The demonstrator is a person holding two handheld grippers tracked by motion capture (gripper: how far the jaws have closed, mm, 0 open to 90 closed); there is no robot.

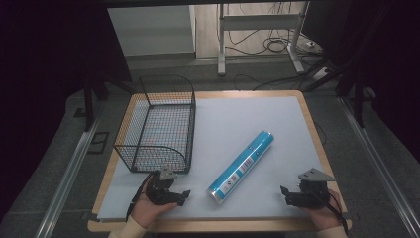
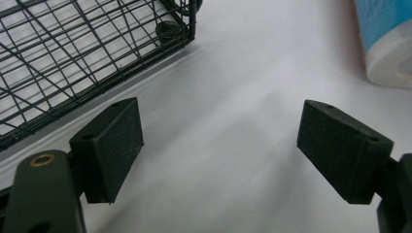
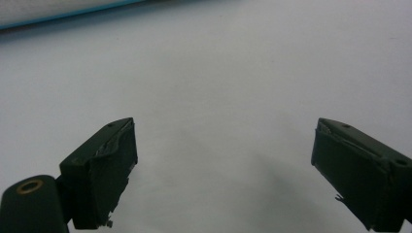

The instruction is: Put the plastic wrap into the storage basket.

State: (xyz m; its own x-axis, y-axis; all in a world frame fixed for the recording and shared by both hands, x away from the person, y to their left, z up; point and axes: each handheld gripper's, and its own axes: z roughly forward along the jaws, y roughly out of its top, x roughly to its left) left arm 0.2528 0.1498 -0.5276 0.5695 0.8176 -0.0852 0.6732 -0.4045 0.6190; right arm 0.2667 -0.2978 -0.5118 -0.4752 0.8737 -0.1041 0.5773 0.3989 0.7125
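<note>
The worktop (image 1: 297, 99) has a pale wooden edge and carries a light grey mat (image 1: 247, 124) over nearly all its top; round it lies grey carpet, with a metal rail on each side, a white desk frame and loose cables beyond the far edge, and dark curtains to left and right. A blue tube (image 1: 241, 167) lies on its side near the middle of the mat, slanted, its white cap end towards the person; a white label with a barcode runs along it, the print too small to read. A black wire basket (image 1: 157, 126) stands at the left of the mat with nothing in it. The left tongs (image 1: 181, 197) rest near the basket's front corner, jaws wide apart; the right tongs (image 1: 287, 194) rest right of the tube, jaws likewise wide, gripping nothing.
</note>
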